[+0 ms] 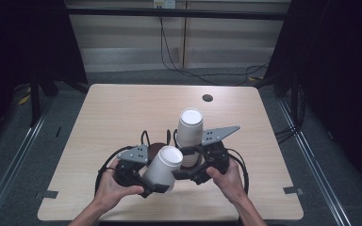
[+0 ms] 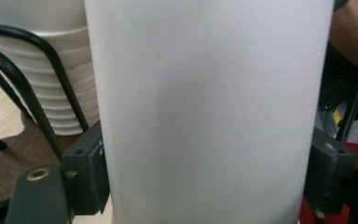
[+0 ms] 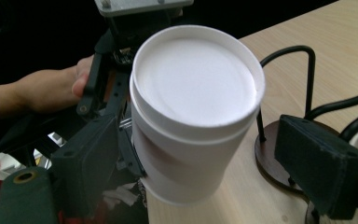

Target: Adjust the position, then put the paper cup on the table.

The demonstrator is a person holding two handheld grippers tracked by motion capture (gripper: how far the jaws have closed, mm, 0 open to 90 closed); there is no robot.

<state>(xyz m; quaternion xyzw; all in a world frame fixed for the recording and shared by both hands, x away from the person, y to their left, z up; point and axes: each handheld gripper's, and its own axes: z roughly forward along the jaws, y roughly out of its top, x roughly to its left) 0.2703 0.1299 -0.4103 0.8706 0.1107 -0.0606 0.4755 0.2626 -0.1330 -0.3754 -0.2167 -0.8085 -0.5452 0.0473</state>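
A white paper cup [image 1: 164, 164] lies tilted with its closed bottom toward the camera, and my left gripper [image 1: 160, 176] is shut on it. In the left gripper view the cup's wall [image 2: 209, 93] stands between the two pads [image 2: 86, 172], which press on both sides. My right gripper [image 1: 191, 167] comes in from the right; in its own view the same cup [image 3: 191, 116] sits between its open jaws, the right one well clear of it. A stack of white cups [image 1: 190, 128] stands upside down just behind both grippers.
The stack [image 2: 42, 51] rests in a black wire holder [image 3: 289, 51] on a round brown base [image 3: 272, 158]. The wooden table [image 1: 122, 108] has a dark cable hole [image 1: 207, 98] near its far edge. Cables run over the floor beyond.
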